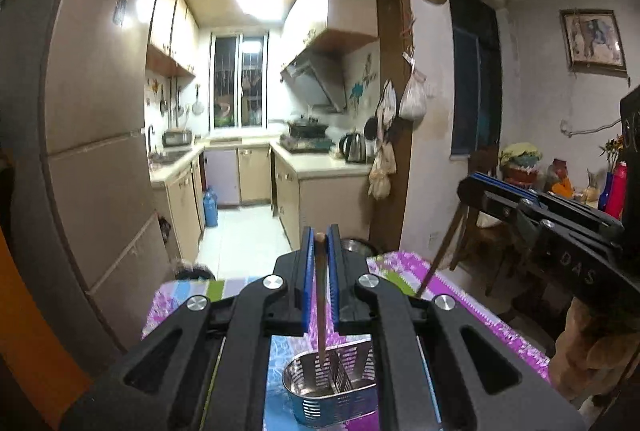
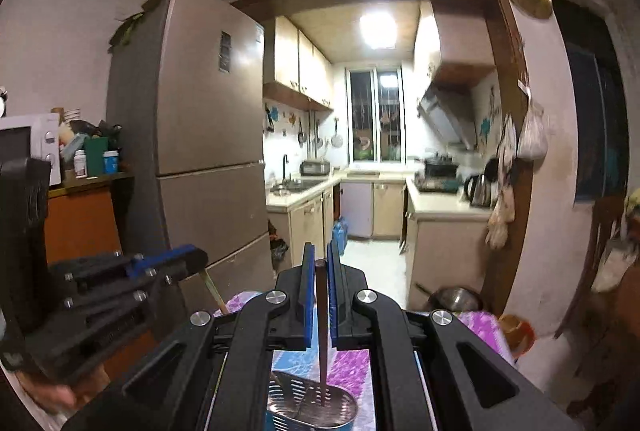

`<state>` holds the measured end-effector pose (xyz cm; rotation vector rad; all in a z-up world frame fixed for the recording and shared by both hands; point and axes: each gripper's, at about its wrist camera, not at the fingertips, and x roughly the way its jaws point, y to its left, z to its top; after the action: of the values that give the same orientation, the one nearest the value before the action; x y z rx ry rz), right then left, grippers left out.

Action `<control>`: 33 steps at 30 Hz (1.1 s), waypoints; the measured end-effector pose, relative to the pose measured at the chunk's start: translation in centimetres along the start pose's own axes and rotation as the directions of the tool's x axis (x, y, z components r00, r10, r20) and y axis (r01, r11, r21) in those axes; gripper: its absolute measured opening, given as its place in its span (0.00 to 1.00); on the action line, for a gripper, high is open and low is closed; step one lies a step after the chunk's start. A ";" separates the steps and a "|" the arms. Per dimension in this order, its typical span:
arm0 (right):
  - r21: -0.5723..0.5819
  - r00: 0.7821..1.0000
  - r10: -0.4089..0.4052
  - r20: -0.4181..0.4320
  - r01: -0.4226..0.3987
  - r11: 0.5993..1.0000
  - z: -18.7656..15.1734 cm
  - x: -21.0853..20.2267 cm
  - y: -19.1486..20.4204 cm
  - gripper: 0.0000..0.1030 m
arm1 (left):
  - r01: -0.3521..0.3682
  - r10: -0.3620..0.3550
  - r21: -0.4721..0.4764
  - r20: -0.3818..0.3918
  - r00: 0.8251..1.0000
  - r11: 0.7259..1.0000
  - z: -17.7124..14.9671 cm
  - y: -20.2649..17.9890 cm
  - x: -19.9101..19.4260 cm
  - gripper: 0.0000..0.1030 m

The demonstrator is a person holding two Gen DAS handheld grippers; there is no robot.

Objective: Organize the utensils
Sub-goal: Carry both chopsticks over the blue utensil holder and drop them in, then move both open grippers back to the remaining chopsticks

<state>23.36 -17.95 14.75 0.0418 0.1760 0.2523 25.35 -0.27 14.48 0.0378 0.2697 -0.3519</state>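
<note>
A thin, stiff brown wooden chopstick (image 1: 321, 295) was clamped near its top in each gripper (image 1: 320, 231) (image 2: 320, 251), tips lowered into the perforated steel holder (image 1: 332, 387); light, liable to pivot.

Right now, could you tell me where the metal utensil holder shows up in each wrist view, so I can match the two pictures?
Left wrist view: the metal utensil holder sits at bottom centre, below the left gripper, one chopstick dipping into it.
Right wrist view: the holder is at the bottom edge, below the right gripper, partly cut off.
Shared landmark: the kitchen window.
</note>
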 end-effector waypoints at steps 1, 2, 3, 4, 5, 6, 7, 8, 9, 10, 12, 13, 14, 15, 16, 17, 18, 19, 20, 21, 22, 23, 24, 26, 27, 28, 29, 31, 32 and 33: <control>0.005 1.000 -0.002 -0.019 0.002 1.000 -0.7 0.9 -0.1 0.07 | 0.000 0.000 -0.001 -0.015 1.000 1.000 -0.5 0.1 0.6 0.05; 0.013 0.999 -0.001 -0.039 0.002 1.000 -1.4 1.8 -0.2 0.07 | 0.002 -0.002 -0.005 -0.036 0.999 1.000 -1.4 0.1 1.4 0.05; 0.016 0.999 -0.003 -0.052 0.004 1.000 -1.9 2.3 -0.1 0.07 | 0.002 -0.002 -0.005 -0.048 0.999 1.000 -1.7 0.2 1.9 0.05; 0.020 0.997 -0.007 -0.071 0.008 1.000 -2.7 3.1 0.0 0.07 | 0.003 -0.004 -0.003 -0.065 0.998 1.000 -2.4 0.1 2.6 0.05; 0.024 0.996 -0.007 -0.085 0.009 1.000 -3.3 3.6 0.2 0.07 | 0.005 -0.005 -0.002 -0.077 0.997 1.000 -3.2 0.1 3.1 0.05; 0.031 0.994 -0.006 -0.105 0.009 0.999 -4.0 4.3 0.2 0.07 | 0.008 -0.008 -0.004 -0.084 0.996 1.000 -3.7 0.1 3.5 0.05; 0.034 0.992 0.000 -0.129 0.004 0.999 -4.8 5.0 0.3 0.07 | 0.009 -0.010 -0.008 -0.093 0.996 1.000 -4.2 0.2 4.0 0.05; 0.032 0.989 0.003 -0.150 0.002 0.999 -5.4 5.6 0.5 0.07 | 0.012 -0.014 -0.016 -0.106 0.994 1.000 -5.0 0.1 4.6 0.05; 0.026 0.986 -0.002 -0.164 0.006 1.000 -5.9 6.0 0.7 0.07 | 0.013 -0.015 -0.019 -0.115 0.993 1.000 -5.3 0.1 4.9 0.05; 0.020 0.982 0.004 -0.188 0.000 1.000 -6.5 6.6 0.9 0.07 | 0.000 -0.004 -0.025 -0.124 0.992 1.000 -5.9 0.1 5.4 0.05; 0.010 0.975 -0.013 -0.221 0.015 1.000 -7.4 7.3 1.2 0.07 | -0.014 0.008 -0.041 -0.140 0.990 0.999 -6.6 0.4 5.9 0.05; 0.006 0.974 -0.021 -0.228 0.023 1.000 -7.7 7.3 1.3 0.07 | -0.013 0.005 -0.050 -0.155 0.988 0.999 -7.0 0.5 6.1 0.06; 0.009 0.973 -0.021 -0.230 0.023 1.000 -7.8 7.3 1.3 0.07 | -0.011 0.002 -0.053 -0.164 0.986 0.999 -7.3 0.5 6.2 0.06; 0.011 0.974 -0.031 -0.223 0.034 0.999 -7.7 7.0 1.2 0.07 | -0.011 0.003 -0.050 -0.166 0.986 0.999 -7.2 0.6 6.2 0.06; 0.011 0.976 -0.032 -0.214 0.035 0.999 -7.4 6.6 1.2 0.07 | -0.016 0.008 -0.048 -0.163 0.987 0.999 -7.1 0.7 6.1 0.06; 0.012 0.980 -0.032 -0.196 0.035 0.999 -7.1 5.8 1.1 0.08 | -0.022 0.014 -0.047 -0.154 0.988 0.999 -6.9 0.9 5.7 0.06; 0.012 0.983 -0.036 -0.182 0.038 0.999 -6.7 5.0 0.9 0.08 | -0.028 0.020 -0.055 -0.136 0.991 0.998 -6.4 1.3 4.9 0.06; 0.015 0.986 -0.034 -0.165 0.037 0.999 -6.2 4.1 0.7 0.08 | -0.033 0.024 -0.070 -0.116 0.993 0.997 -5.8 1.8 4.1 0.06; 0.014 0.989 -0.032 -0.146 0.034 0.999 -5.6 2.8 0.5 0.08 | -0.034 0.025 -0.086 -0.099 0.995 0.996 -5.4 2.1 3.4 0.06; 0.007 0.991 -0.034 -0.130 0.035 0.999 -5.1 1.6 0.2 0.08 | -0.035 0.028 -0.105 -0.068 0.997 0.994 -4.6 2.7 2.1 0.06; -0.003 0.993 -0.035 -0.114 0.035 0.999 -4.8 0.4 0.0 0.08 | -0.041 0.038 -0.112 -0.033 0.999 0.993 -3.8 3.0 0.8 0.06; -0.018 0.995 -0.033 -0.093 0.032 0.999 -4.4 -1.5 0.0 0.08 | -0.049 0.049 -0.112 -0.009 0.999 0.993 -3.2 3.2 0.0 0.06; -0.026 0.996 -0.031 -0.081 0.029 0.999 -4.2 -2.9 -0.1 0.08 | -0.061 0.064 -0.114 0.025 0.998 0.992 -2.5 3.6 -1.6 0.06; -0.057 0.998 -0.025 -0.059 0.021 0.998 -4.3 -6.6 0.0 0.08 | -0.052 0.062 -0.126 0.073 0.995 0.991 -1.5 4.2 -4.4 0.06; -0.079 0.998 -0.030 -0.049 0.026 0.996 -4.6 -8.3 0.1 0.08 | -0.056 0.068 -0.124 0.099 0.993 0.991 -1.1 4.4 -6.0 0.06; -0.096 0.999 -0.028 -0.043 0.023 0.995 -5.0 -10.0 0.2 0.10 | -0.069 0.084 -0.115 0.126 0.989 0.991 -0.9 4.6 -7.7 0.06; -0.110 0.999 -0.017 -0.041 0.012 0.994 -5.5 -11.9 0.2 0.13 | -0.087 0.101 -0.101 0.145 0.984 0.991 -1.0 4.6 -9.4 0.06; -0.148 0.999 -0.014 -0.048 0.006 0.989 -7.0 -15.2 0.6 0.26 | -0.096 0.107 -0.073 0.166 0.980 0.993 -1.6 4.1 -12.1 0.06; -0.165 0.998 -0.013 -0.055 0.004 0.986 -7.8 -16.4 0.8 0.29 | -0.096 0.102 -0.045 0.174 0.979 0.994 -2.5 3.7 -14.1 0.06; -0.195 0.997 -0.019 -0.070 0.005 0.981 -9.3 -18.3 1.3 0.31 | -0.100 0.102 -0.024 0.176 0.979 0.995 -3.3 3.3 -15.2 0.06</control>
<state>3.96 -21.07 8.76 -0.1626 0.2223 0.2583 11.95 8.21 15.33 0.0050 0.0939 -0.2502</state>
